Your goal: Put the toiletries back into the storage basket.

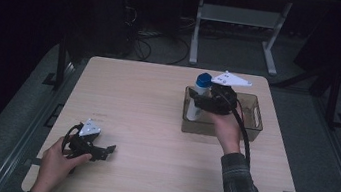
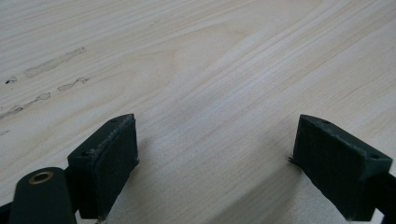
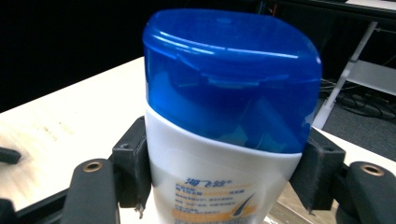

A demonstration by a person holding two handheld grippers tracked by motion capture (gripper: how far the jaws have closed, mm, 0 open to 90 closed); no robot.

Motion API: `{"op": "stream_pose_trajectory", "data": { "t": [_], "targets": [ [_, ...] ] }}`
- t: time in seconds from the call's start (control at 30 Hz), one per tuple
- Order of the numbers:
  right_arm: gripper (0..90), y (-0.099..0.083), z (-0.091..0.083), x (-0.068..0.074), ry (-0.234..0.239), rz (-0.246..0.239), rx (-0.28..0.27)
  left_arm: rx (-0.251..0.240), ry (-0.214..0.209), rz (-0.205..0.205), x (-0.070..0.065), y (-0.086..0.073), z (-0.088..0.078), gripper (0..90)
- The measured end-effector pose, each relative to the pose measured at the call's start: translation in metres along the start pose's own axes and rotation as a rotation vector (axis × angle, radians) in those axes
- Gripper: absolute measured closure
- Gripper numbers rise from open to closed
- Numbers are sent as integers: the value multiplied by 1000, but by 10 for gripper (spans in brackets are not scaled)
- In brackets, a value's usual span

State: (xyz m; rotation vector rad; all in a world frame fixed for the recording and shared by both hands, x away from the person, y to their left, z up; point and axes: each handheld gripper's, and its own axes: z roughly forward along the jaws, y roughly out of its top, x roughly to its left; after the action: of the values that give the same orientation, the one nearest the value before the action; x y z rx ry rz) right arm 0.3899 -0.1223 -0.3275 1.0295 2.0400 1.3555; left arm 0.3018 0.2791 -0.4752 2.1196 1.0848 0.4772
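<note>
A white bottle (image 3: 219, 154) with a blue cap (image 3: 231, 77) stands up straight at the left end of a see-through bin (image 1: 250, 121) on the far right part of the table (image 1: 155, 119). The right gripper (image 1: 201, 102) pinches the bottle on both sides, just under the cap. The left gripper (image 1: 106, 150) rests low on the table near the front left corner, its jaws spread wide with only bare wood between them.

The white bottle (image 3: 219, 172) with a blue cap (image 3: 231, 77) stands upright in the brown bin (image 1: 249, 130), toward the table's two o'clock.
</note>
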Motion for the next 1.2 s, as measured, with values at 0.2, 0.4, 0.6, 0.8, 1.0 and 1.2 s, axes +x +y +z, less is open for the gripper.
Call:
{"op": "stream_pose_trajectory", "data": {
  "t": [0.2,0.4,0.6,0.8,1.0,1.2],
  "targets": [
    [328,-4,8,-5,-17,16,8,1,0,1,0,0,0,127],
    [328,-7,17,-6,-26,17,16,-2,-1,-4,0,0,0,127],
    [328,-10,23,-6,-31,14,33,-2,-1,-4,0,0,0,127],
    [327,-14,28,-5,-35,10,48,0,-2,-2,0,0,0,127],
    [327,-20,33,-5,-44,10,63,1,-2,0,0,0,0,127],
    [328,-31,37,-8,-50,24,82,1,-1,2,0,0,0,127]
  ]
}}
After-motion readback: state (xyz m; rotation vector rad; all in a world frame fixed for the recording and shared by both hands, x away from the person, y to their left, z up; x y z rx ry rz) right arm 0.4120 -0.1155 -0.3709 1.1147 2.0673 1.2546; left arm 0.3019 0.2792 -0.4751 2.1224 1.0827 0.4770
